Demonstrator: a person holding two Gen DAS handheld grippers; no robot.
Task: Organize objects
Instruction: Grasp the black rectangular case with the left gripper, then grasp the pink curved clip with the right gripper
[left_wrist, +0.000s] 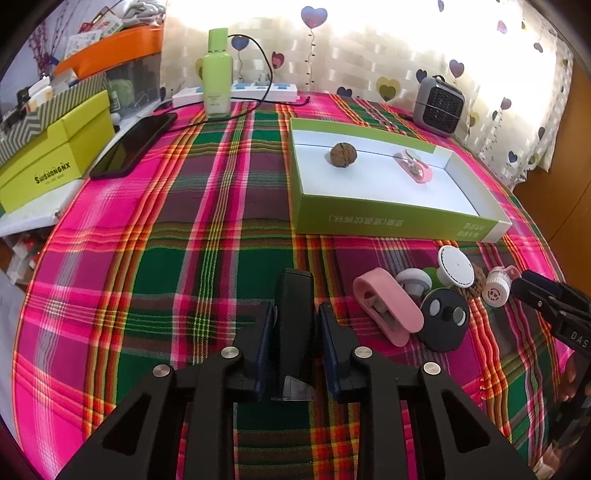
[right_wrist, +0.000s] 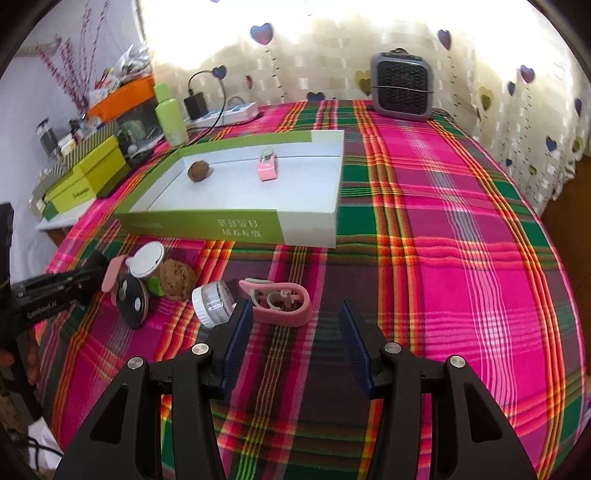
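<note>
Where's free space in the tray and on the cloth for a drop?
Tray: the near half is bare, in front of the walnut and pink clip. Cloth: a wide bare stretch right of the tray, running back to the heater. Crowded: the pile of small items before the tray's near wall, next to the right tool.

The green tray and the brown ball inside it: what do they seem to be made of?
Green tray: probably cardboard with a smooth printed outside and plain white inside; thin folded walls show. Brown ball: likely a walnut, with a rough, wrinkled, matte shell.
</note>
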